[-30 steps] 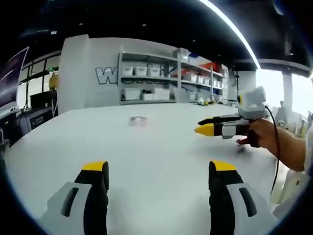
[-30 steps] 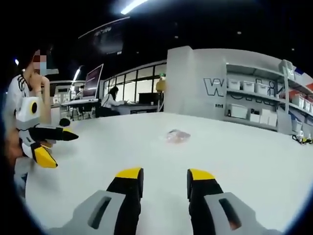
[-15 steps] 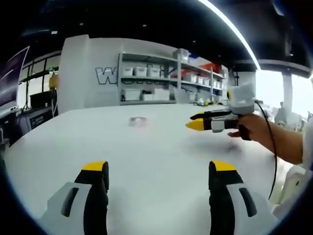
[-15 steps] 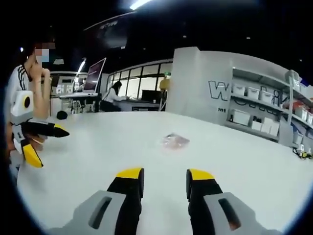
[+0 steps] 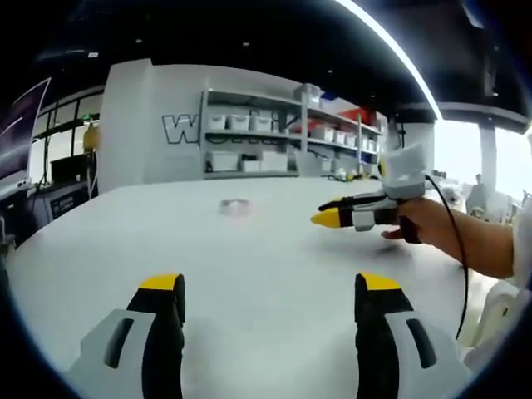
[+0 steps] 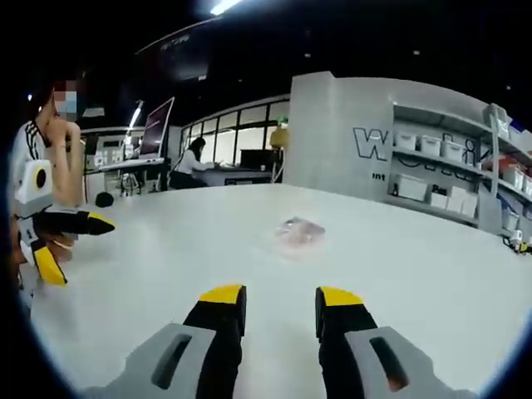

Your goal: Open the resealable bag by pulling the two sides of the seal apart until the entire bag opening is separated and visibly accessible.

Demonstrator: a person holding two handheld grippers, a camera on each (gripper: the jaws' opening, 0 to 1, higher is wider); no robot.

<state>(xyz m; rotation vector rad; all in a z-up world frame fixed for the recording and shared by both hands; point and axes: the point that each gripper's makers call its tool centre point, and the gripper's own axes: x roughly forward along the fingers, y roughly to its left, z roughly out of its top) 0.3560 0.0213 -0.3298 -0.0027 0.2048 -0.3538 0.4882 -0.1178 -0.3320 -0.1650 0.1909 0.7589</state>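
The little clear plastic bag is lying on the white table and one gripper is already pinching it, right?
Not quite. The small clear plastic resealable bag does lie on the white table, but no gripper pinches it. In the right gripper view, the right gripper has its jaws apart, well short of the bag, and the left gripper is off to the side.

White table (image 5: 266,249) before shelves (image 5: 274,133) (bins on them).
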